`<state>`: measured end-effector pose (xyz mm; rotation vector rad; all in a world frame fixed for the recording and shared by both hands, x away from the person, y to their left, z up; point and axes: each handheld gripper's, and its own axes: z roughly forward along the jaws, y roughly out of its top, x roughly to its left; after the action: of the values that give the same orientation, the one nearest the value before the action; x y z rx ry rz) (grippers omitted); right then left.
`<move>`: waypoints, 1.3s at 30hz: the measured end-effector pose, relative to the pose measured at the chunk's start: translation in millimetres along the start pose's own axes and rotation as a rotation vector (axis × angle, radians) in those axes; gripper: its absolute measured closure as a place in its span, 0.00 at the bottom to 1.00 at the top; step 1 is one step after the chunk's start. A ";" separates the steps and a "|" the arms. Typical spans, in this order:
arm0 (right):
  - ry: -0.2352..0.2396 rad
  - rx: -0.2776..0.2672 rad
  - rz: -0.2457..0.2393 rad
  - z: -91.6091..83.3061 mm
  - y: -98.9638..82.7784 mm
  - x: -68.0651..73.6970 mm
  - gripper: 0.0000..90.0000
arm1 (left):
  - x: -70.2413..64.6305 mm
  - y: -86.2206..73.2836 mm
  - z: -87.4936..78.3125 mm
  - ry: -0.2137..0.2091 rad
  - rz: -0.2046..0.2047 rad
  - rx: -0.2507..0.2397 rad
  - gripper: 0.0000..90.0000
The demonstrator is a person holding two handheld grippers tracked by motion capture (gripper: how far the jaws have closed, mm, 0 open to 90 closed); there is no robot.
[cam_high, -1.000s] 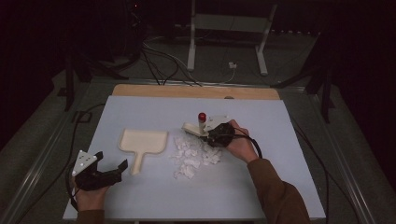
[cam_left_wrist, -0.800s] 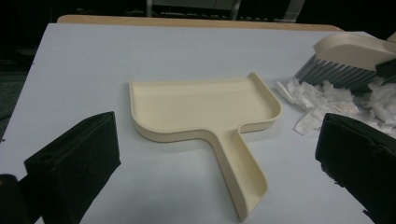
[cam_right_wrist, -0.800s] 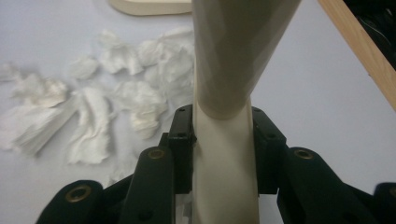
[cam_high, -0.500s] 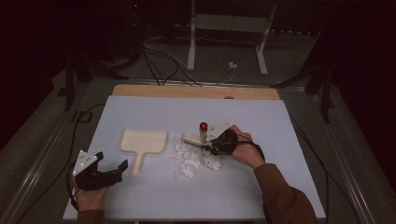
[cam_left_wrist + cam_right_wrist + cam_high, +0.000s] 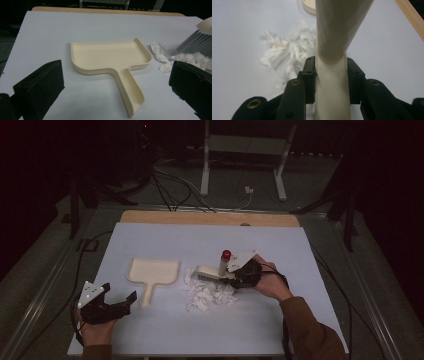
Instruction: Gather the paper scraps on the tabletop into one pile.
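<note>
On the pale bench [image 5: 160, 245] the right tool [image 5: 239, 271] is pinching the cream handle of a small brush [image 5: 210, 272]. In the right gripper view both black jaws press against the sides of that handle [image 5: 332, 85], which runs straight up between them and widens toward the brush head. In the high view the brush head lies near the middle of the bench with its grey bristles down over the far edge of a heap of white paper scraps [image 5: 207, 292]. A short peg with a red cap [image 5: 226, 255] stands up just beside the tool; what it belongs to I cannot tell.

The scraps are loosely spread just right of the cream dustpan [image 5: 152, 272], close to it but mostly apart from its rim. The dustpan lies flat, its tray toward the far side and its handle pointing back to the person. In the left gripper view the tray is bare inside, and a few scraps [image 5: 160, 51] sit next to its right corner, with the brush bristles [image 5: 197, 41] over them.

The left tool [image 5: 112, 307] rests at the near left of the bench, jaws spread wide and gripping nothing. It points toward the dustpan handle, which lies between the two jaws farther off.
</note>
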<state>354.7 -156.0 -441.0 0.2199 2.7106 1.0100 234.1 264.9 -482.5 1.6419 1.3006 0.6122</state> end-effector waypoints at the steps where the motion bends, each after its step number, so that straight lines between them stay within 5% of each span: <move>1: 0.004 -0.011 0.002 -2.3 -0.1 0.0 0.75 | 0.1 -0.1 0.0 -0.001 -0.001 0.000 0.01; 12: -0.012 -0.114 0.064 -29.0 -1.4 -7.9 0.75 | -0.7 -0.4 0.9 0.001 -0.002 0.005 0.01; 18: -0.076 -0.104 0.092 -33.0 -1.0 -14.1 0.75 | -1.0 -0.4 1.3 0.000 0.001 0.008 0.01; 39: -0.147 -0.067 0.114 6.0 30.3 -35.0 0.75 | 0.9 -0.3 0.4 0.003 -0.003 0.002 0.01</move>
<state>391.6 -137.4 -419.4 0.4234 2.5524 1.0689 234.6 265.6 -483.1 1.6414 1.3061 0.6126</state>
